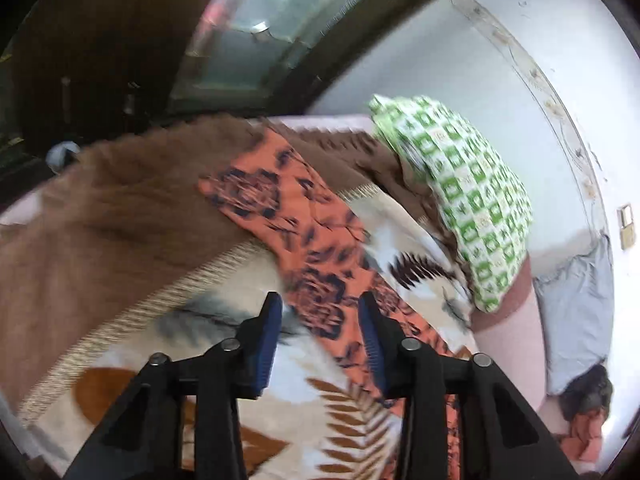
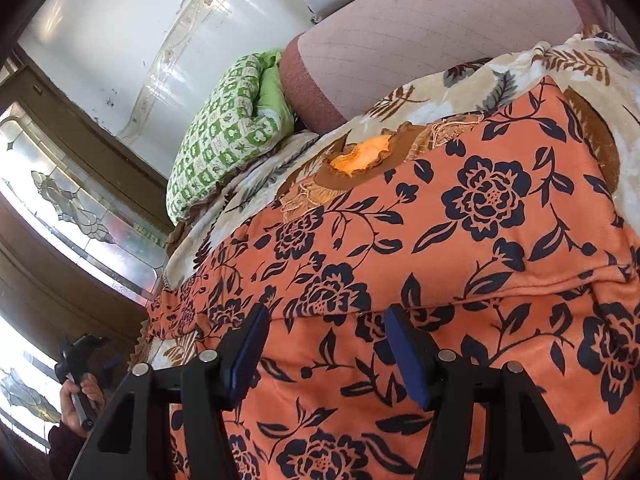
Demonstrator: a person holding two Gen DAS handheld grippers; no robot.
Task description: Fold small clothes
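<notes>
Orange cloth (image 2: 460, 248) with dark blue flowers and leaves, and a brown lace neck at 12 o'clock, lies spread flat on the bed's leafy blanket (image 1: 224, 320). One such cloth shows, plus one green checked pillow (image 2: 224, 140) at 10 o'clock. Two grippers show: the right gripper (image 2: 324, 320) has jaws wide, and the left gripper (image 1: 320, 304) has jaws partly open, both holding nothing.

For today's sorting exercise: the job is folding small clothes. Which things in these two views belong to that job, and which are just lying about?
Belongs to the job:
- orange floral garment
- left claw, open
- right claw, open

Just lying about:
- leaf-print blanket
- green checked pillow
- grey pillow
- window
</notes>
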